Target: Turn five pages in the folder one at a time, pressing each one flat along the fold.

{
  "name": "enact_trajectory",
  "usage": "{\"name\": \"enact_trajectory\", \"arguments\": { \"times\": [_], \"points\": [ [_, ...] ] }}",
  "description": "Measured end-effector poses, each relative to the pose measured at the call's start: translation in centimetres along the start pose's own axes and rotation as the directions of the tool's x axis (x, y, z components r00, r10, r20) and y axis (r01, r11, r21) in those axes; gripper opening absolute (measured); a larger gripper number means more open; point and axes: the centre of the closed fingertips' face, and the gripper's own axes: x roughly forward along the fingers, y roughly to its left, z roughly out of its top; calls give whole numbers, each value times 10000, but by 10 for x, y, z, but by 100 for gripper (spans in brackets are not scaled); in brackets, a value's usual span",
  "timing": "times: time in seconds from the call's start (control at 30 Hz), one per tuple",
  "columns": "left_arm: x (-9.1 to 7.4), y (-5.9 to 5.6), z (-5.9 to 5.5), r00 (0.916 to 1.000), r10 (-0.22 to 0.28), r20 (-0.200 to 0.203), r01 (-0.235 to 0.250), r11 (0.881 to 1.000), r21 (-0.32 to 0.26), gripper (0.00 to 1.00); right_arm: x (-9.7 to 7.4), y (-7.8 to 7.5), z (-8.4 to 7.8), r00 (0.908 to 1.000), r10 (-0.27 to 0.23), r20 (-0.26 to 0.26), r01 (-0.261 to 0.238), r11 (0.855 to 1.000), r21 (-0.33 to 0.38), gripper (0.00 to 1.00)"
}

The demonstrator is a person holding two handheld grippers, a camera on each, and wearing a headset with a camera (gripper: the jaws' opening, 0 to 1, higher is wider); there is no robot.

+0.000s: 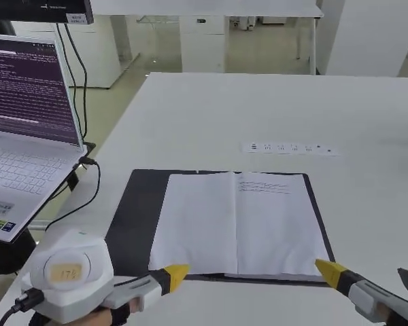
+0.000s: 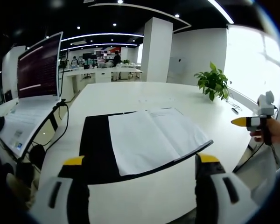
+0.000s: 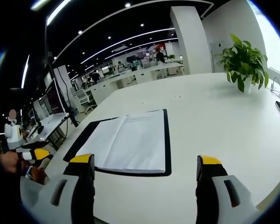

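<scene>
Black flat folder lies open on the white surface, close to its near edge. The white paper pages are spread flat on it. The left page is blank and the right page has a few printed lines at its top. The bare black inside cover shows left of the pages.

Left hand-held gripper: released, yellow-tipped jaws wide apart, nothing between them. It sits at the near left of the folder. In the head view one yellow tip is by the lower left corner of the left page; cannot tell if it touches.

Right hand-held gripper: also released, jaws wide apart, grasping nothing. It sits at the near right, with one yellow tip just beside the folder's lower right corner. In the left gripper view it is held clear of the folder, with a hand around its grip.

White open laptop with purple terminal text on its screen sits left of the folder, with black cables running from its side. White power strip lies on the surface beyond the folder, apart from it. Green leafy potted plant is at the far side of the surface.
</scene>
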Motion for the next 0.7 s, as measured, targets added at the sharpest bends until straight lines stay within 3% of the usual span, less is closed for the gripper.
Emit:
{"name": "enact_trajectory", "arguments": {
  "times": [0.37, 0.7],
  "points": [
    [37, -29, -11, 9933, -948, -655, 985, 9936, 561, 90, -4, -1, -19, 9997, -108, -230, 116, 9994, 324, 88],
    [76, -74, -9, 9722, -2074, -1087, 2206, 9668, 1288, 85, -8, 2, -18, 9996, -231, -140, 237, 9988, 434, 85]
  ]
}}
